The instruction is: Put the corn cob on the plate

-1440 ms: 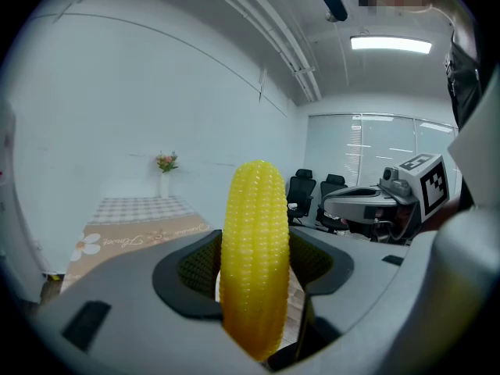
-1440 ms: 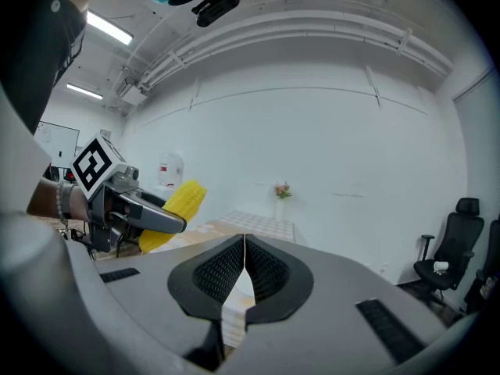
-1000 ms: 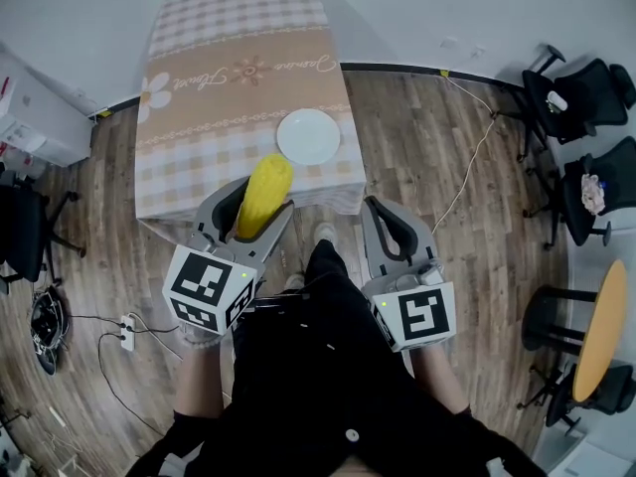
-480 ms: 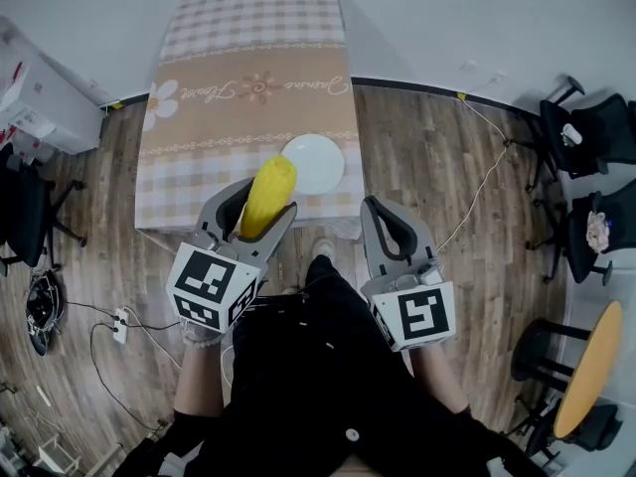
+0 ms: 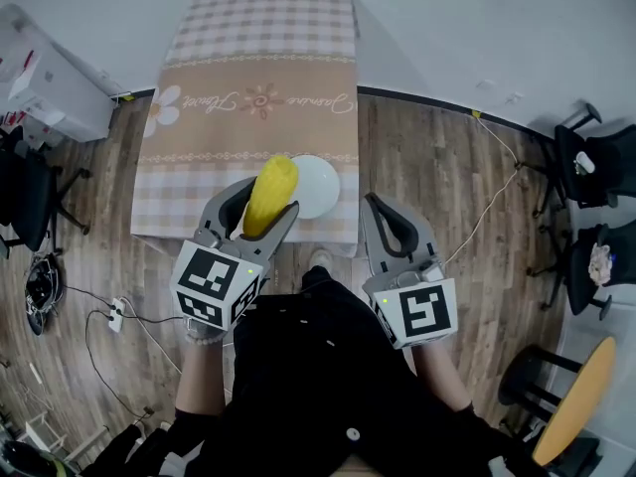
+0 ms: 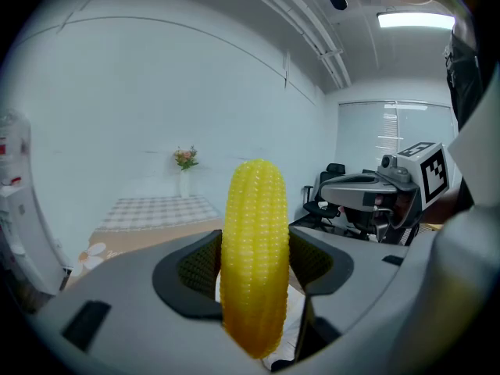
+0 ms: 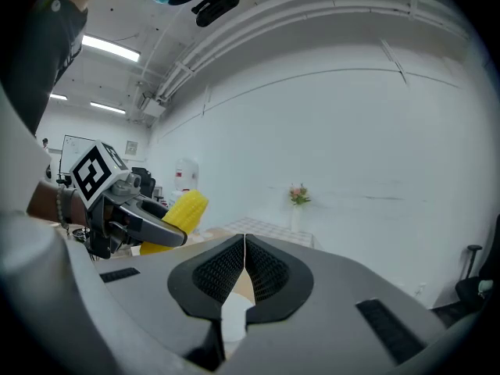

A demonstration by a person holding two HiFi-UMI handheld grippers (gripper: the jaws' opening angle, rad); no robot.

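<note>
In the head view the corn cob [image 5: 270, 192] and the left tongs [image 5: 264, 205] cover the left part of the plate [image 5: 322, 187], and the cob's lower end is lost between the jaws. The same tongs mask a stretch of the near edge of the surface [image 5: 199, 157]. The marker cubes hide the hands; only a bit of the left hand [image 5: 204, 332] shows. The picture's edge cuts the round table [image 5: 576, 400] at lower right. In the left gripper view the plate is only a white sliver under the cob, and the flowers [image 6: 185, 158] are too small to tell by kind. In the right gripper view the right tongs [image 7: 244, 248] leave just a white scrap of plate showing.
</note>
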